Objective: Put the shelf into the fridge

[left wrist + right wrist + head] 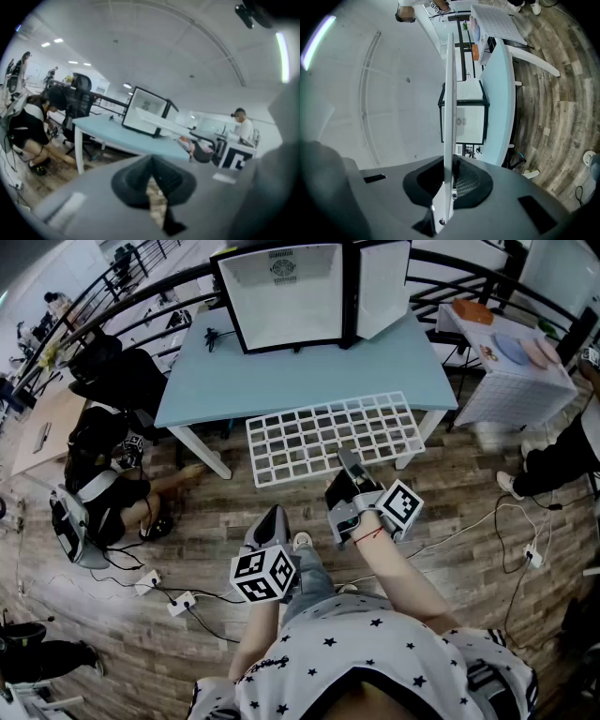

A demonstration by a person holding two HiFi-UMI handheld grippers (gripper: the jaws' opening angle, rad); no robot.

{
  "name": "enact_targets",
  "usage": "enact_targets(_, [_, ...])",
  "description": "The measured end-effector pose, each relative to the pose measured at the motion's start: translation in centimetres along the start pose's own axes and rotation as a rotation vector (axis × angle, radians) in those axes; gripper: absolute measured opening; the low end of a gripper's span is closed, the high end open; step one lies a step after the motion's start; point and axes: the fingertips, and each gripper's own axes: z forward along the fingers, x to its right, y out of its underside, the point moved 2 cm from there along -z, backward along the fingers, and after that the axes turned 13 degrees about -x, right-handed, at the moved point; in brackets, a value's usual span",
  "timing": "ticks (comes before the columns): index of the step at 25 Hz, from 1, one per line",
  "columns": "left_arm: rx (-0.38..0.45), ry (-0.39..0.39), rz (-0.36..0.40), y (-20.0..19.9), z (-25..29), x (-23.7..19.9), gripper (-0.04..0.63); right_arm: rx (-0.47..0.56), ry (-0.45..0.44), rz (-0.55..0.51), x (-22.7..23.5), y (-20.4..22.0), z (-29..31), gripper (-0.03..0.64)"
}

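Star-print shirt point(375, 652) fills the bottom of the head view, that's the person wearing the camera, and both forearms stick out from it over a wood-plank floor point(441, 512). Left gripper point(273, 517) hangs low beside the person's leg, angled a bit downward, jaws pressed together with nothing between them, and it's well clear of everything else. Right gripper point(348, 461) is the busy one: its jaws are clamped on the near edge of the shelf point(328, 435), a white wire grid held out roughly flat above the floor. Seen from above, the far edge of the grid reaches about to the front edge of the light blue table point(309, 371). From the right gripper view you see the grid edge-on, a thin white line running straight out of the jaws toward the fridge point(281, 296). That fridge sits on the blue tabletop, a small black box with a white inside, door swung open to the right. So the shelf isn't in it, it's in the air in front of the table. Off to the right there's a white side table point(520, 381) with a few plates on it, and on the left someone is crouched on the floor point(103, 493) among some cables.
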Motion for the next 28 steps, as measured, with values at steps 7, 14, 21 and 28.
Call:
enact_targets(7, [0.008,0.019,0.011,-0.6,0.2,0.4,0.008,0.012,-0.026,-0.020,-0.9,-0.8,0.2,0.040])
enact_targets(14, [-0.008,0.023,0.002,-1.1,1.5,0.6,0.008,0.015,-0.018,-0.019,-0.6,-1.9,0.8,0.040])
enact_targets(21, [-0.037,0.044,-0.005,-0.6,3.1,0.6,0.008,0.043,-0.039,-0.015,0.0,-2.8,1.1,0.041])
enact_targets(28, [-0.062,0.055,-0.007,-3.1,6.3,0.5,0.008,0.053,-0.011,0.003,0.7,-5.1,3.4,0.041])
